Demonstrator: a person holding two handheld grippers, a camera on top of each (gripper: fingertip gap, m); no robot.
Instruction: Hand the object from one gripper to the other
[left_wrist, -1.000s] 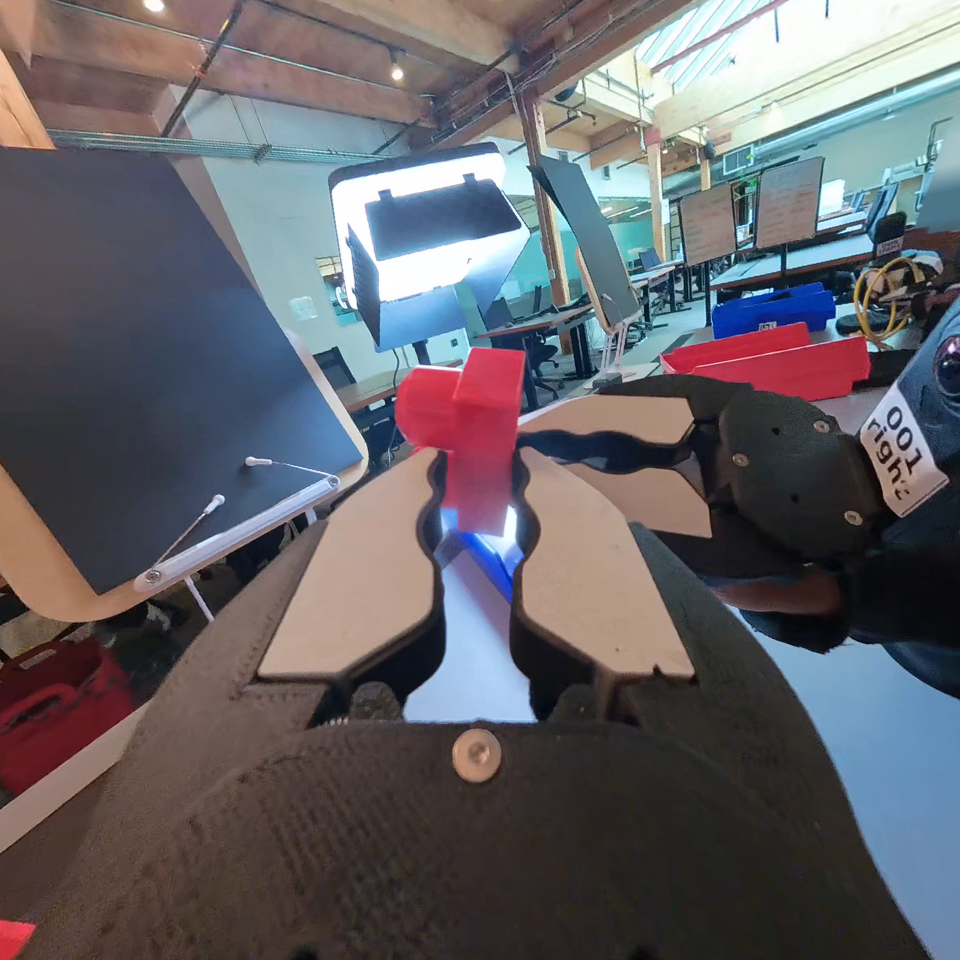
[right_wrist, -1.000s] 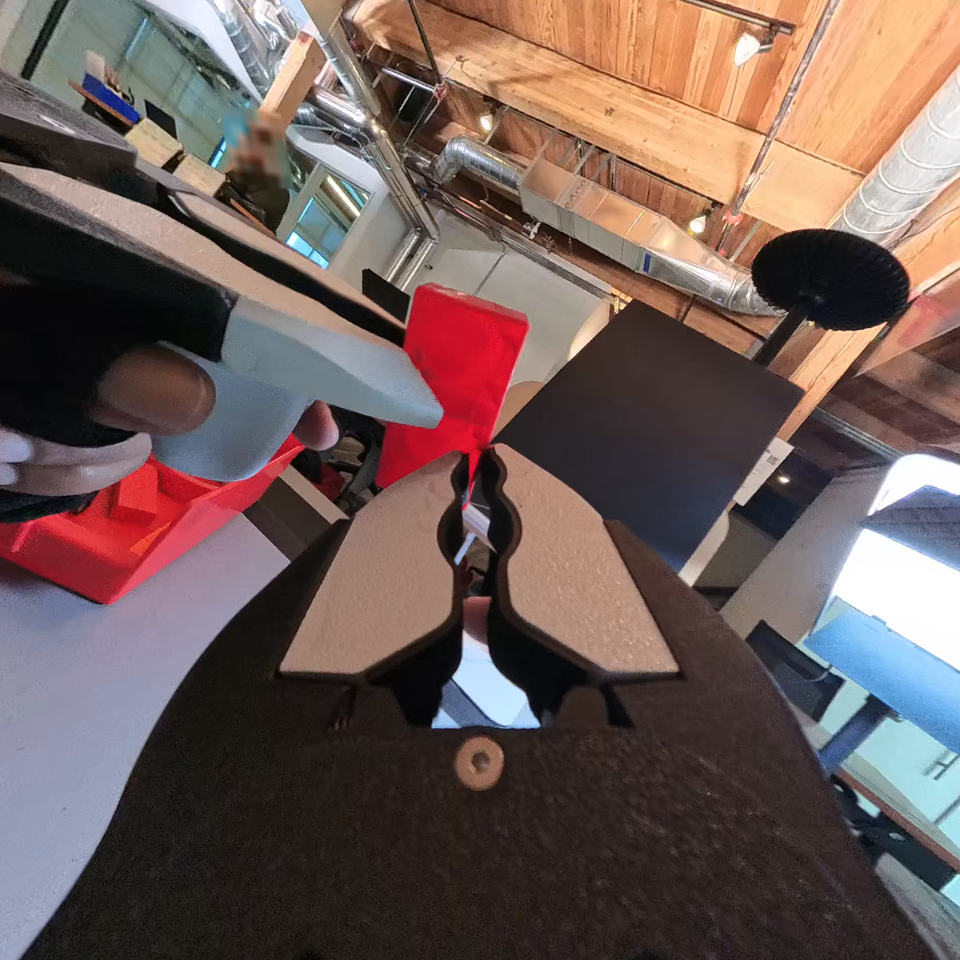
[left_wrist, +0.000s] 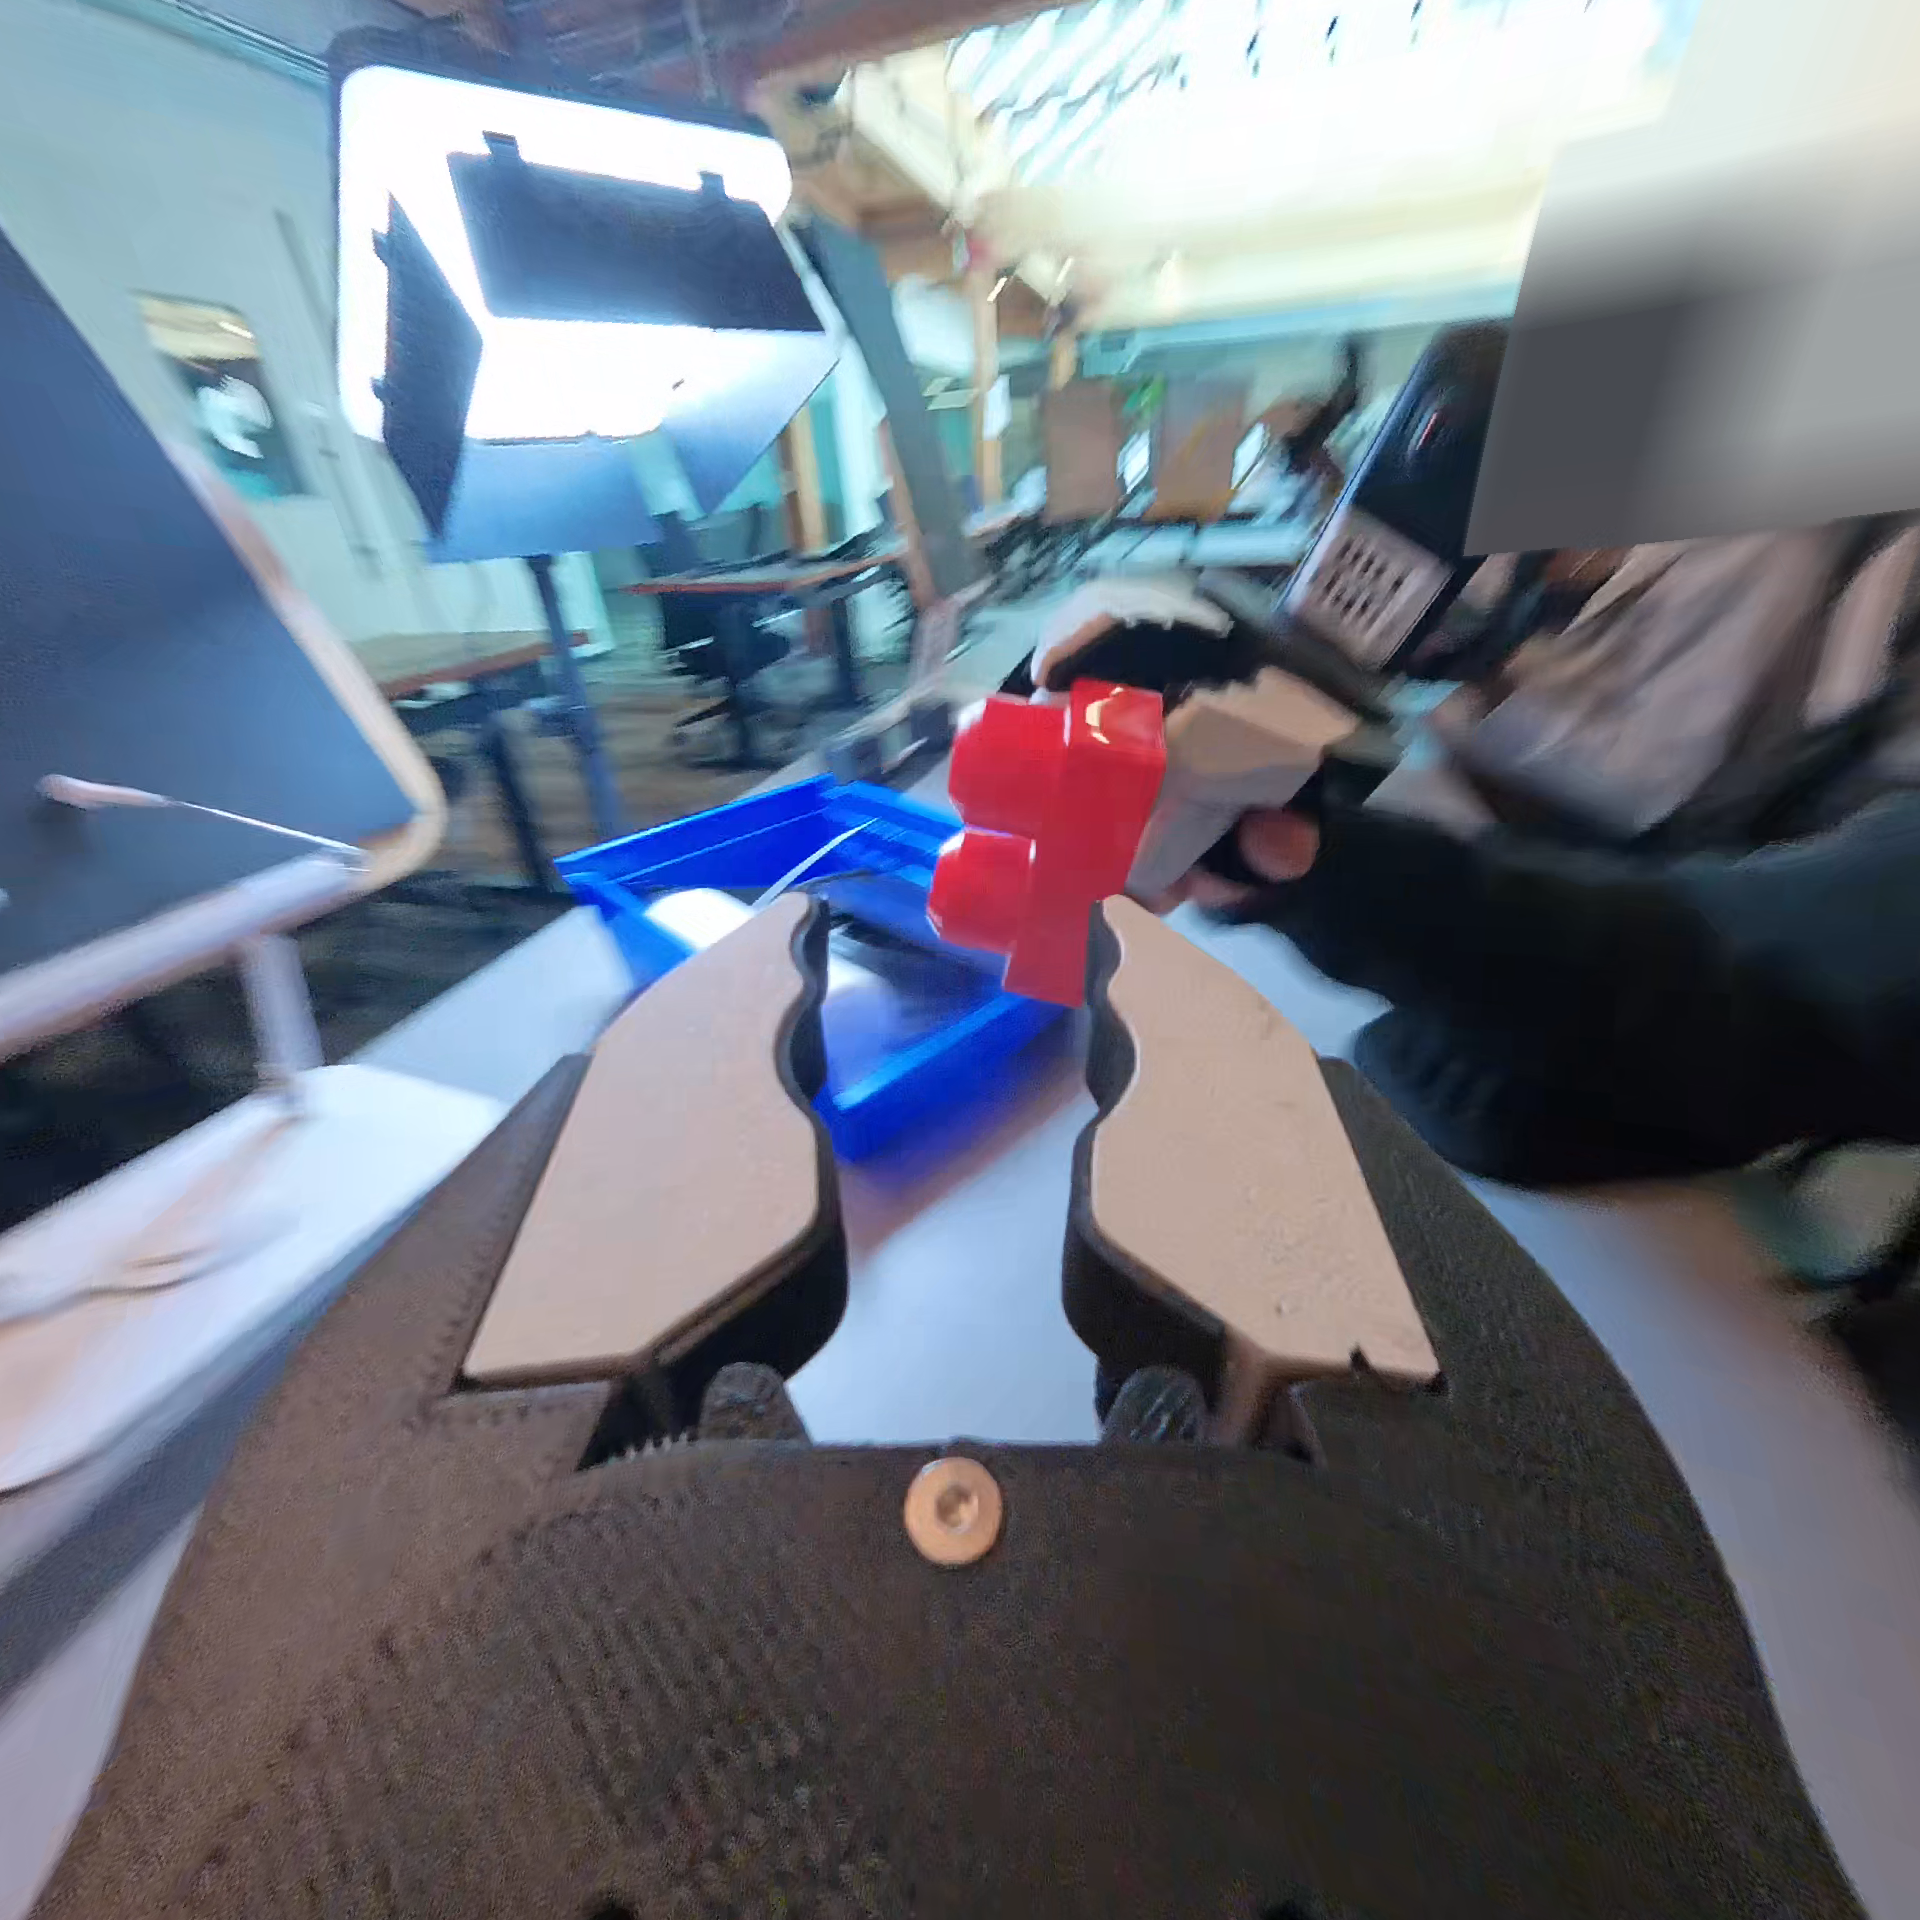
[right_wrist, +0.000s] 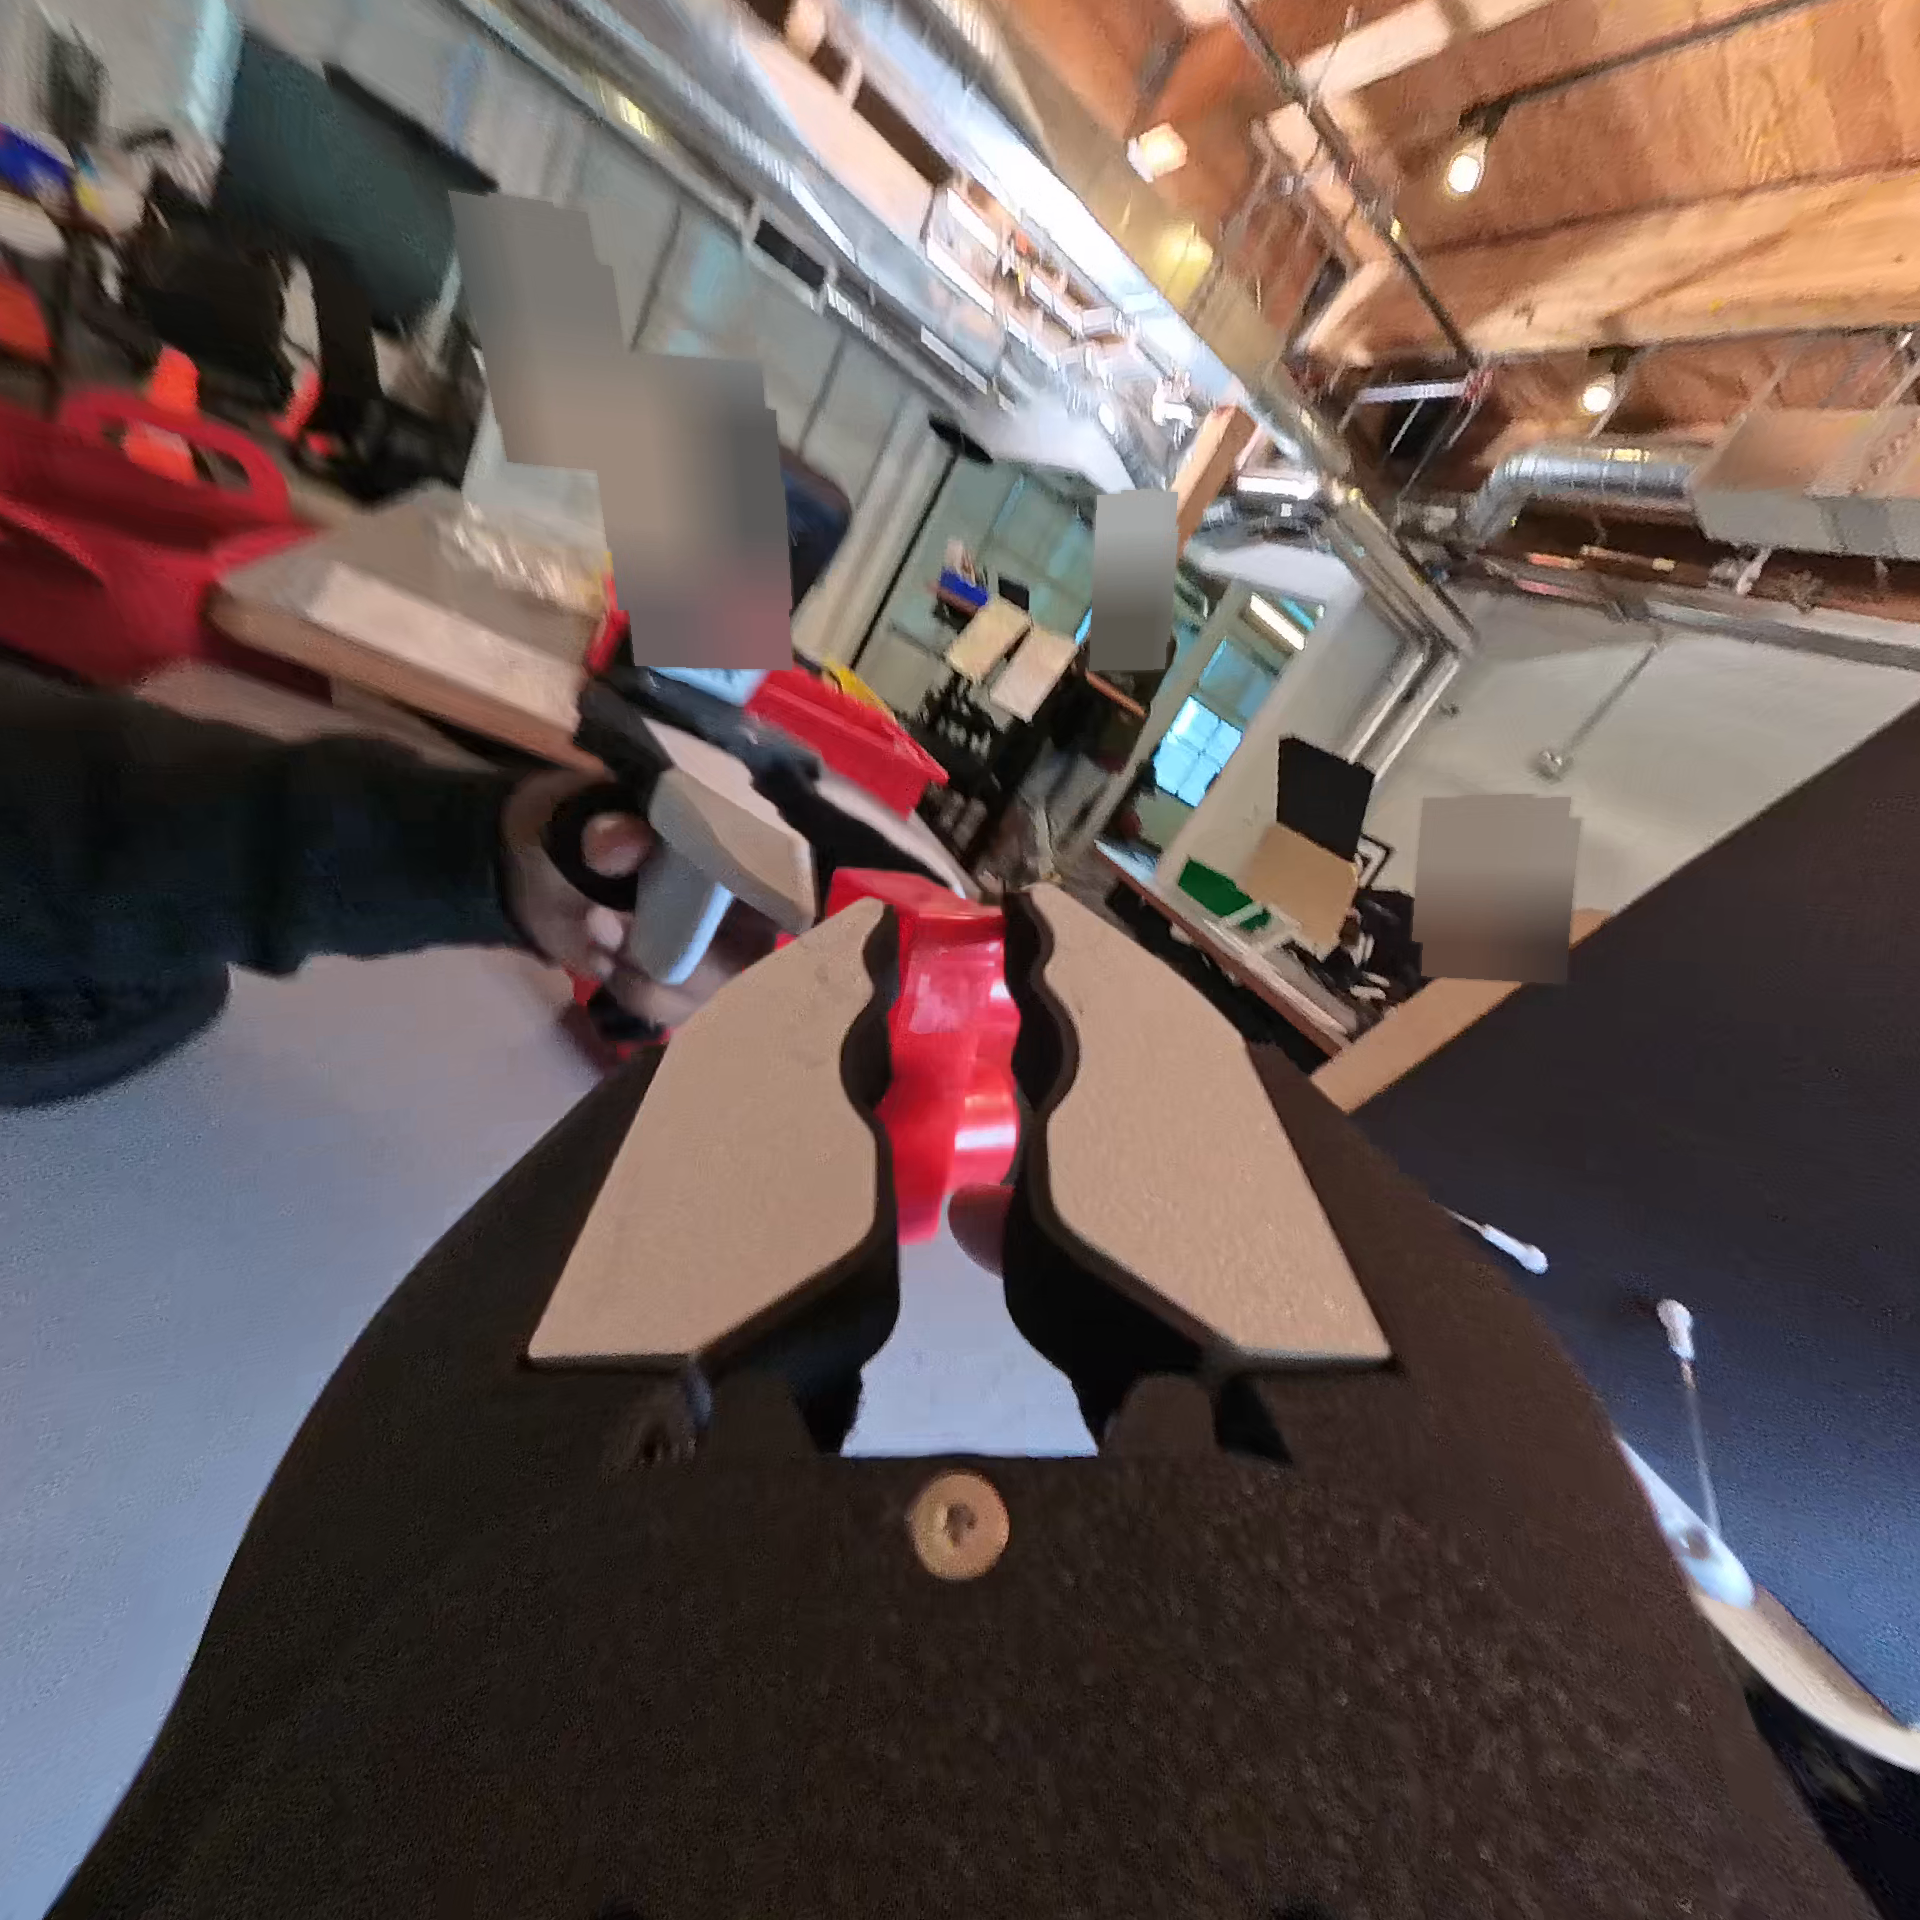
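The red block (right_wrist: 951, 1049), a chunky plastic piece with rounded studs, is pinched between the two fingers of the right tool (right_wrist: 945, 925), held in the air above the pale worktop (right_wrist: 260, 1195). In the right wrist view its fingers press on both flanks of the block, with the studs pointing back toward the camera.

The left tool (left_wrist: 951, 920) is spread wide with nothing between its fingers. In its own view the block (left_wrist: 1049, 831) hangs just beyond the tip of the right-hand finger and seems to be apart from it, though blur makes that gap hard to judge. Farther off, the right tool (left_wrist: 1236, 769) shows beside the block, gripped by a gloved hand (left_wrist: 1403, 904). On the worktop beyond lies a blue tray (left_wrist: 935, 1081).

By this showing, the handover itself looks complete: the block sits with the right tool alone and the left has let go. The step in hand is parting the two tools. The next move calls for drawing the left tool back, clear of the block, so its open fingers do not knock it, while the right tool keeps a firm squeeze. The grip is on smooth plastic, so a slack hold could let the block twist or slip.
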